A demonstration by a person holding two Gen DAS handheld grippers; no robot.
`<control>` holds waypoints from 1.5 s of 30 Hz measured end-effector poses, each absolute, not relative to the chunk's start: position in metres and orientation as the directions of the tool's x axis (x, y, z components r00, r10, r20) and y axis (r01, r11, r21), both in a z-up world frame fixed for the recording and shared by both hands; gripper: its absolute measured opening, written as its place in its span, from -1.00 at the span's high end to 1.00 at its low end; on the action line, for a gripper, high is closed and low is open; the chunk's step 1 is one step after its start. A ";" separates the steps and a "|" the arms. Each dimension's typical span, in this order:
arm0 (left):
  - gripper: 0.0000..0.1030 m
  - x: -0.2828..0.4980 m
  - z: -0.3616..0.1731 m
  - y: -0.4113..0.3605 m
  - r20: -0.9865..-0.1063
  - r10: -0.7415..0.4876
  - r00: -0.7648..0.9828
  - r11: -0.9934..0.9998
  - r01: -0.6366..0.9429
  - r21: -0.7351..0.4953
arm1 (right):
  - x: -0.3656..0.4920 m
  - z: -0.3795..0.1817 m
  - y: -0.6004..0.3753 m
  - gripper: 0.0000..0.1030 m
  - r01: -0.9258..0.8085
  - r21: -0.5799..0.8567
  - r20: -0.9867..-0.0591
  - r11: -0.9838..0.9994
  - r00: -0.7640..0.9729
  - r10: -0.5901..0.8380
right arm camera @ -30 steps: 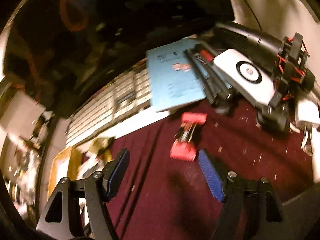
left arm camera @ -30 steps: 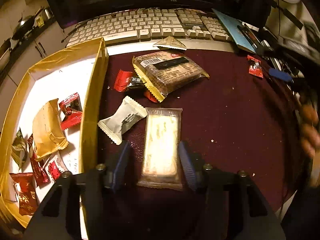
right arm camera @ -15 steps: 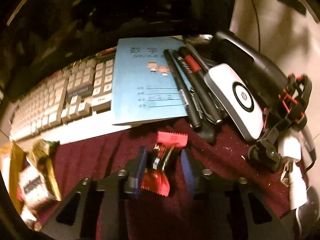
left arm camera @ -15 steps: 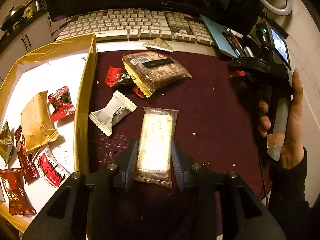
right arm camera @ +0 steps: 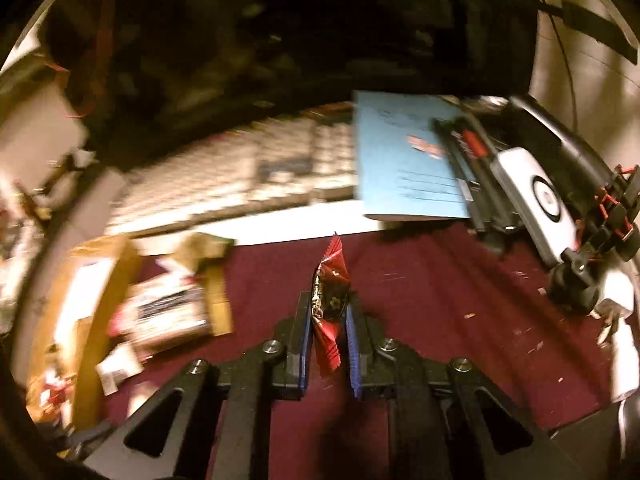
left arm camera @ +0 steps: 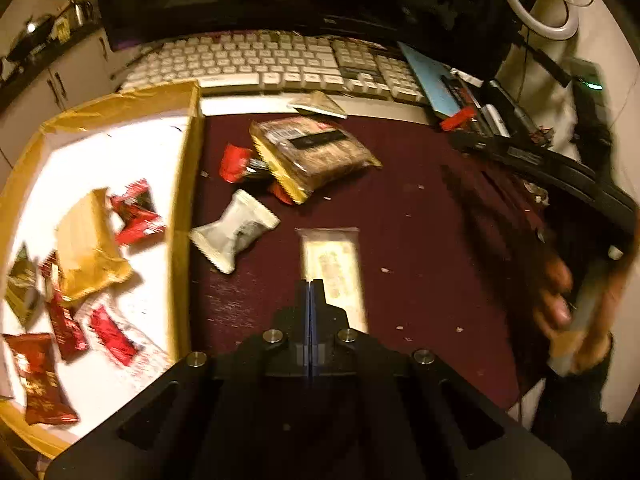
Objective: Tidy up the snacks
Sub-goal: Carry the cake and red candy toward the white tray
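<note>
Left hand-held gripper pitched steeply down over the maroon bench; jaws just closed fully, pads meeting with nothing between them. The clear-wrapped pale bar lies flat on the bench just right of the tips, partly hidden behind the right finger. Right hand-held gripper angled down, jaws just narrowed and clamped on a red-and-black candy, wrapper standing on edge between the pads. Gold-edged box with sorted snacks to the left.
</note>
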State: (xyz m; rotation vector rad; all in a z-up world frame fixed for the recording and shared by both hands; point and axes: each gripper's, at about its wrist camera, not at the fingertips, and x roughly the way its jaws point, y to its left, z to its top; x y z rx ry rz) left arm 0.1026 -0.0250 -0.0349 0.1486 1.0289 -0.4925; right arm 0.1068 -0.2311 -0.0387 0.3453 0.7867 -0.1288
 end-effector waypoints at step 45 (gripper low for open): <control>0.40 0.237 -0.010 0.142 -0.803 -0.183 0.568 0.978 0.023 -0.207 | 0.203 -0.015 -0.046 0.71 -0.208 0.446 -0.692 0.870 0.536 0.483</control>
